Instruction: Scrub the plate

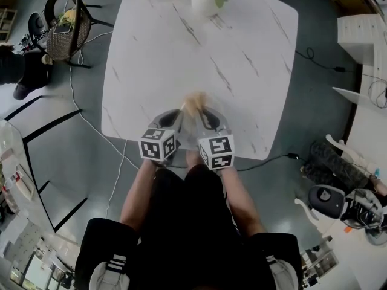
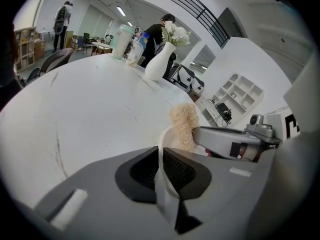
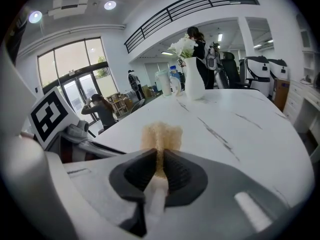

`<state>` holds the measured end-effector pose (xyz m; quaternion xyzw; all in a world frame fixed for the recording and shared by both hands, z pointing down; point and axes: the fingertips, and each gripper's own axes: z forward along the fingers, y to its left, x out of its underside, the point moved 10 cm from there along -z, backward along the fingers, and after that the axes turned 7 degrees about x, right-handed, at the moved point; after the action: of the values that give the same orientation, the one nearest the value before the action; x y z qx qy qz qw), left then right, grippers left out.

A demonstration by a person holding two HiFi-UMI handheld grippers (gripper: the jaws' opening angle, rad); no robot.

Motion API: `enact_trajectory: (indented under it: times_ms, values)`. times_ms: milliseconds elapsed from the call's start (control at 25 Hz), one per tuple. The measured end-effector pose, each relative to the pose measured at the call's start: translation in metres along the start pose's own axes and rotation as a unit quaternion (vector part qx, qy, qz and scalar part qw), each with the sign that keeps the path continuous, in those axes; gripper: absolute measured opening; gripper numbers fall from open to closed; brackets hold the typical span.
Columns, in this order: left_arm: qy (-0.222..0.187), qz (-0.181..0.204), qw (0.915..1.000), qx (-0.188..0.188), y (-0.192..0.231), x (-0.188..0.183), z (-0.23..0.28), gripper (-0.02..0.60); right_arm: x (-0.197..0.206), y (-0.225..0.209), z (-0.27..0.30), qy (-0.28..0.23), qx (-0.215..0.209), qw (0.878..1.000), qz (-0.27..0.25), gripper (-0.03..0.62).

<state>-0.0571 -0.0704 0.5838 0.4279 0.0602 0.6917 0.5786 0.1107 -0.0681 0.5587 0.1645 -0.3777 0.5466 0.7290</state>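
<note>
A white plate (image 2: 161, 184) stands on edge between my left gripper's (image 2: 161, 156) pads, its thin rim curving up past the fingertips; the left gripper is shut on it. My right gripper (image 3: 160, 159) is shut on the white handle of a beige fibre scrub brush (image 3: 161, 134). The brush head (image 2: 184, 126) sits right beside the plate's upper rim. In the head view both grippers, left (image 1: 172, 119) and right (image 1: 208, 118), are side by side over the near edge of the white marble table (image 1: 181, 53), with the brush (image 1: 195, 104) between their tips. There the plate is hard to make out.
A white vase of flowers (image 1: 205, 2) and some bottles (image 2: 125, 41) stand at the table's far edge. A wicker chair (image 1: 66, 23) is on the floor at far left, with cables beside it. People stand in the background of both gripper views.
</note>
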Motion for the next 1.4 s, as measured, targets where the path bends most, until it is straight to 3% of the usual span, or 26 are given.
enact_trajectory:
  times_ms: [840, 1400]
  values:
    - [-0.009, -0.008, 0.9999, -0.001, 0.002, -0.003, -0.003, 0.034, 0.013, -0.041, -0.024, 0.013, 0.073, 0.997, 0.036, 0.045]
    - [-0.017, -0.007, 0.9998, 0.004, 0.002, -0.006, -0.002, 0.034, -0.007, -0.031, -0.035, -0.016, 0.061, 0.998, 0.032, 0.046]
